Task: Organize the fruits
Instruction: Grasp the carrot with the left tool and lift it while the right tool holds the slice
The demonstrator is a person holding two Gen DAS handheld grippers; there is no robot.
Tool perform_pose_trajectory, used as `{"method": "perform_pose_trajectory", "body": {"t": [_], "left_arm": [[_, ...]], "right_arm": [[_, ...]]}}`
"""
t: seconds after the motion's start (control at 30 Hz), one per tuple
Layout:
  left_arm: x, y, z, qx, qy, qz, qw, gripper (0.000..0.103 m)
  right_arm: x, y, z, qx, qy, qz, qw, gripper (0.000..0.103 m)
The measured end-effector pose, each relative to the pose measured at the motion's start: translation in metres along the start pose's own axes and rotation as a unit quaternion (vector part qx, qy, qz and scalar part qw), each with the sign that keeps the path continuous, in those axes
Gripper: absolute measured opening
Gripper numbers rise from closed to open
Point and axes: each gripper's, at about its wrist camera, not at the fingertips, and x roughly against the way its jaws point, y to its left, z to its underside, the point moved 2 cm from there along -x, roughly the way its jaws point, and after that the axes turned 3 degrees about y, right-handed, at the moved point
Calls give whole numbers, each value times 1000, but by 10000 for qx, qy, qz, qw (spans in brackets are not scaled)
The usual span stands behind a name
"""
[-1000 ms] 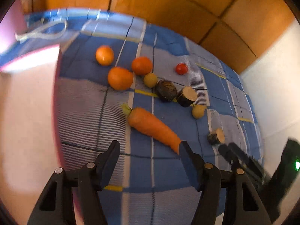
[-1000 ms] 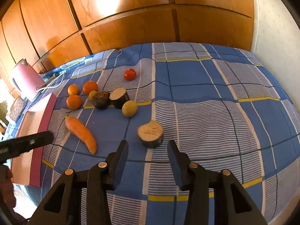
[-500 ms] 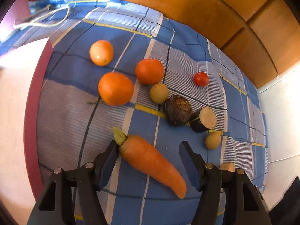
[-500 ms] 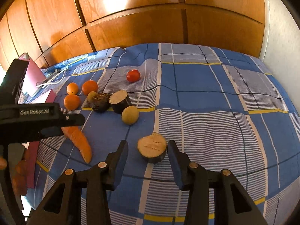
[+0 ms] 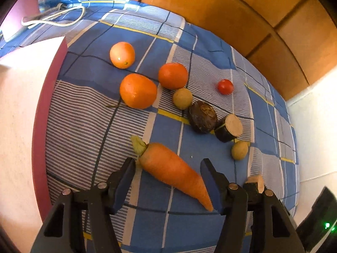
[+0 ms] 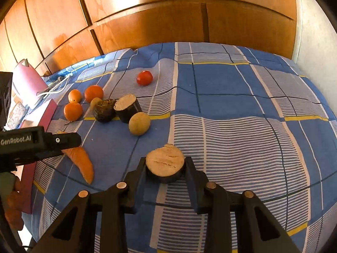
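**Right gripper clamps a cut dark-skinned chunk; left gripper straddles the carrot**

The right gripper (image 6: 165, 165) has just been closing, and its jaws now press both sides of a cut dark-skinned chunk (image 6: 165, 162) that lies pale face up on the blue checked cloth (image 6: 242, 97). Ahead of it and to the left sits a small yellow-green fruit (image 6: 139, 123), and beyond that a second cut chunk (image 6: 127, 107) touches a dark wrinkled fruit (image 6: 104, 110). Further ahead a red tomato (image 6: 144, 77) lies alone.

The left gripper (image 5: 168, 168) stands apart, jaws spread on either side of the carrot (image 5: 172, 169), which lies slantwise between them on the cloth, leafy end toward the left finger, tip near the right one. Whether either pad touches it cannot be told. Ahead of this gripper three oranges (image 5: 138, 90) cluster close together, with another yellow-green fruit (image 5: 182, 98) just beside the nearest two.

To the left of the left gripper lies a flat tray with a dark red rim (image 5: 39, 126); the part of its pale surface in view holds nothing. Beyond it a white cord (image 5: 52, 19) lies on the cloth.
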Motion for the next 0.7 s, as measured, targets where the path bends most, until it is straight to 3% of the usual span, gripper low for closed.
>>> {"method": "perform_pose_trajectory", "body": {"t": [0.1,0.17,0.2,0.23,0.53,0.7], "left_arm": [[-5,-3,-2,123,-1,-64,9999,70],[-7,-4,-4,214,-19,-169,9996,67],[-7,-5,-4,199,-45,-237,9995,47],[-7,-6,-5,121,-110,-209,9996,44],[-2,0,6,-476,55,302,9984,42],[14,-4,12,-691,-222,613,9955,37]], "right_arm": [[0,0,0,-27,-4,-17,10000,35],[0,0,0,-24,-9,8,10000,35],[0,1,0,-17,-11,20,10000,35],[0,1,0,-9,-12,25,10000,35],[0,-1,1,36,-25,-44,10000,35],[1,0,0,105,-11,-11,9999,34]]}}
